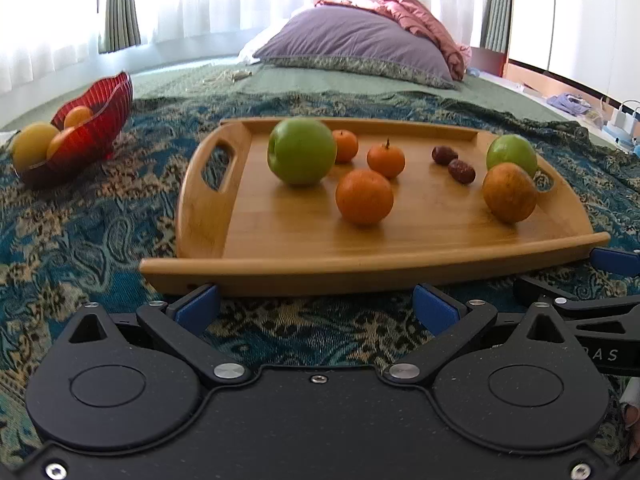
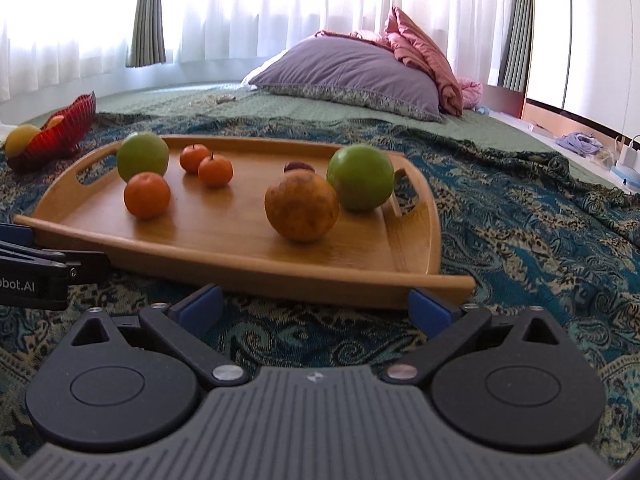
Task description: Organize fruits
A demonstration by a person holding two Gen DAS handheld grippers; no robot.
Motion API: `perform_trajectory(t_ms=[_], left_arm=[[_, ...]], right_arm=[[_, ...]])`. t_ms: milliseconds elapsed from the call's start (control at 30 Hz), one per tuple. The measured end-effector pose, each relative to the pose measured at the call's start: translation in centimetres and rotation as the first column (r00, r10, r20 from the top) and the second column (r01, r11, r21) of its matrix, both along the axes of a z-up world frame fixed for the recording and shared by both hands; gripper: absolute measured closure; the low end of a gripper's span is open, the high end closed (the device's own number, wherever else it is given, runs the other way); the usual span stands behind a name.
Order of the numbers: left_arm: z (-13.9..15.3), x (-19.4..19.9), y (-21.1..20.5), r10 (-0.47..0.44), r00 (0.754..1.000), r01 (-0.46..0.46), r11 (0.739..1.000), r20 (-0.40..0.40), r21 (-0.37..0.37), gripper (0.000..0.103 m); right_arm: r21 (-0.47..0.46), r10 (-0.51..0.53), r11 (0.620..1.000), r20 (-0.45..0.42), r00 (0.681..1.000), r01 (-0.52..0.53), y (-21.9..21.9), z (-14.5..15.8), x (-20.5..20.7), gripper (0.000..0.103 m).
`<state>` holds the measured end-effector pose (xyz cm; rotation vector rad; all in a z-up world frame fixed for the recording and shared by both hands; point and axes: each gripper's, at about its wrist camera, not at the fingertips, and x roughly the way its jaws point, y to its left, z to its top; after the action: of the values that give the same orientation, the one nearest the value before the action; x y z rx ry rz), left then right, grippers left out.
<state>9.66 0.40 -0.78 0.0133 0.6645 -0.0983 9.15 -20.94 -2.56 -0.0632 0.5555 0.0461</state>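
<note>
Left wrist view: left gripper (image 1: 316, 300) lay low over the patterned bedspread (image 1: 80, 240), jaws spread wide, empty, just short of the wooden tray (image 1: 360, 268). Fruits stood on the tray at 12 o'clock; red bowl (image 1: 100, 120) at 10 o'clock.
Right wrist view: right gripper (image 2: 316, 302) lay likewise, jaws apart, empty; tray at 12 o'clock, bowl at 10 o'clock

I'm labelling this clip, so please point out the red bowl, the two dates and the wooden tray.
red bowl (image 1: 100, 114), left wrist view, on its ribbed side wall.
dates (image 1: 461, 171), left wrist view, on the nearer date's skin.
wooden tray (image 1: 320, 272), left wrist view, on its bare front rim.
</note>
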Motion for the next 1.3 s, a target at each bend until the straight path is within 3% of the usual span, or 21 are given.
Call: perform_trajectory(t_ms=[1300], left_arm=[[-1.5, 0.9, 0.0, 0.024, 0.999, -0.023, 1.000, -0.029, 0.012, 0.000]], right_arm=[[0.009, 0.007, 1.000, -0.032, 0.999, -0.006, 0.1, -1.1, 0.5, 0.000]])
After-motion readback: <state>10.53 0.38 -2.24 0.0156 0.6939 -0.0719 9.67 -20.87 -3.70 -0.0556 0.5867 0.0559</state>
